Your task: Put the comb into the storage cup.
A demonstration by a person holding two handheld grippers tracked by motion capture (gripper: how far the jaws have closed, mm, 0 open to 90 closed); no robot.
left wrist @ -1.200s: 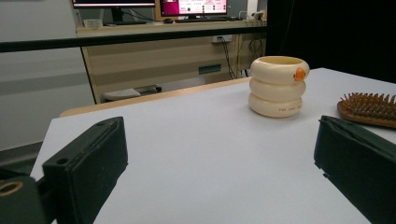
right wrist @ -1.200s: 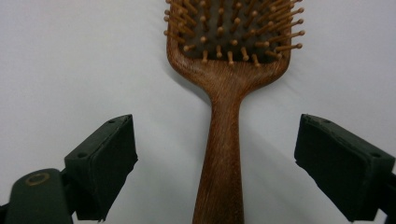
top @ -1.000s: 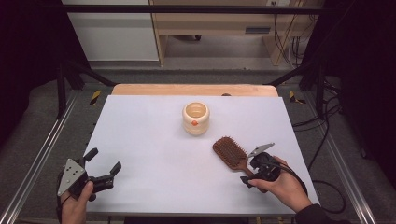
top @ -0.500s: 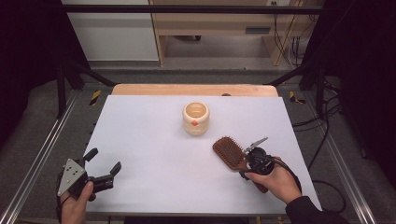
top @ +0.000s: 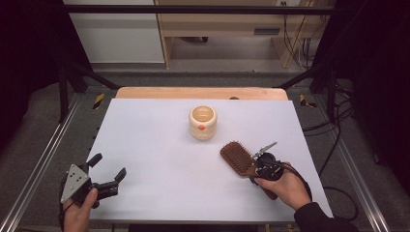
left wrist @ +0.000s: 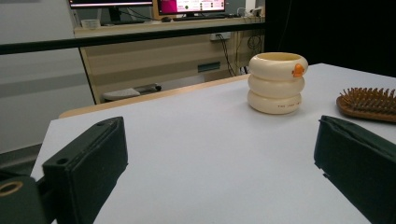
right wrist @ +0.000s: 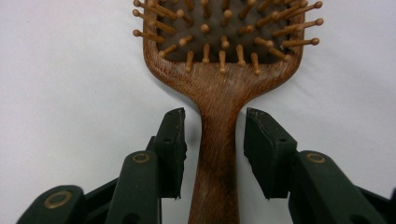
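White table [top: 159, 159]: big bare sheet, things sit mid to right.
Cup [top: 202, 122]: cream ringed pot w/ orange dot, upright at centre, well apart from both grippers.
Hairbrush [top: 238, 158]: wooden, bristles up, flat on table at right, handle toward person.
Right gripper [right wrist: 214, 135]: part open, jaws either side of handle neck, slim gaps, no grip yet.
Left gripper [top: 107, 172]: wide open, holds nothing, near left corner.
Risk: uneven close could nudge the handle sideways; smooth tapered wood may slip.
Views: right gripper view shows the jaw gaps; high view hides them behind the gripper body.

Both tongs [top: 107, 170] [right wrist: 214, 140] low, jaws apart
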